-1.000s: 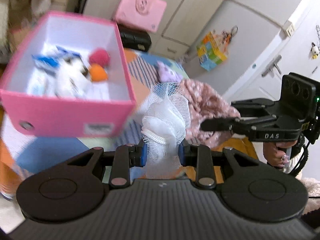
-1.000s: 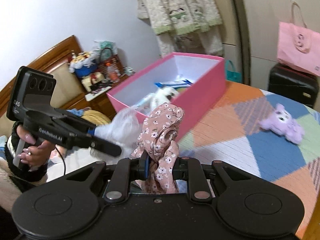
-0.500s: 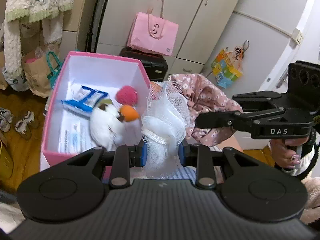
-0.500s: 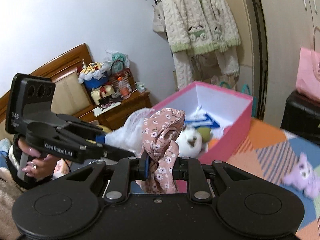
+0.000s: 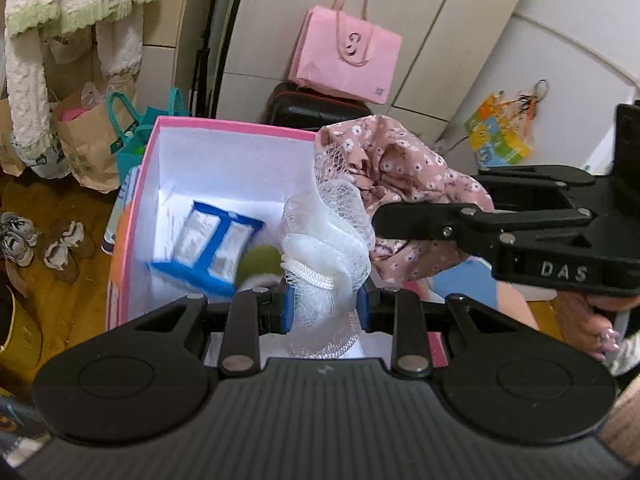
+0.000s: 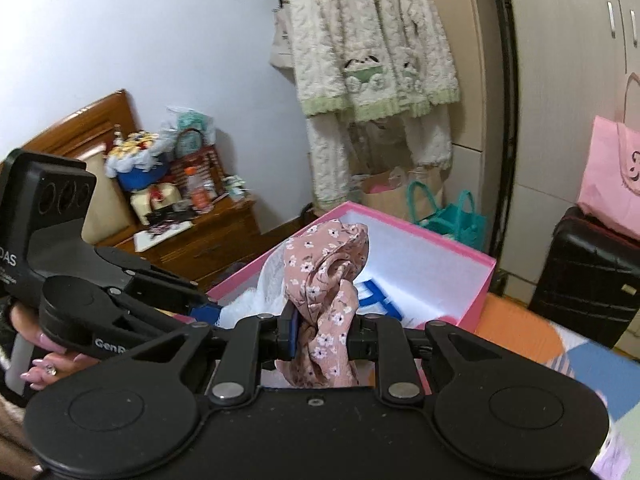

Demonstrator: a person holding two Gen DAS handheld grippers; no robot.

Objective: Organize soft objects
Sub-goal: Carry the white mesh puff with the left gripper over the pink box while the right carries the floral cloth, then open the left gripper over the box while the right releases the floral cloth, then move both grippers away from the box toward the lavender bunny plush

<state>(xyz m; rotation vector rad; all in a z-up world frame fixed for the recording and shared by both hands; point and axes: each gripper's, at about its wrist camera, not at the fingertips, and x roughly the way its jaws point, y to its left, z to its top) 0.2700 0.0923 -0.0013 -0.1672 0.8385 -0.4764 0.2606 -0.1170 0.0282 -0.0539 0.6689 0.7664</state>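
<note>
My left gripper (image 5: 324, 304) is shut on a white mesh bath pouf (image 5: 328, 240) and holds it above the open pink box (image 5: 136, 208). Beside it, to the right, hangs a pink floral cloth (image 5: 400, 172). The right gripper (image 6: 320, 332) grips this cloth (image 6: 328, 280) low down over the box's near rim (image 6: 248, 272). Its jaws are opening, with the cloth still pinched between the pads. Inside the box lie a blue-and-white packet (image 5: 212, 248) and a greenish soft toy (image 5: 260, 264), partly hidden by the pouf.
The box stands on a patchwork-covered table (image 6: 520, 332). Behind it are a black suitcase (image 5: 316, 110) with a pink paper bag (image 5: 344, 60), teal and brown bags (image 5: 88, 136) and shoes (image 5: 24, 236) on the floor. A wooden nightstand (image 6: 200, 240) stands far left.
Both grippers have carried the pouf and the floral cloth sideways from beside the box to above its opening. The box's inside now lies right below them.
</note>
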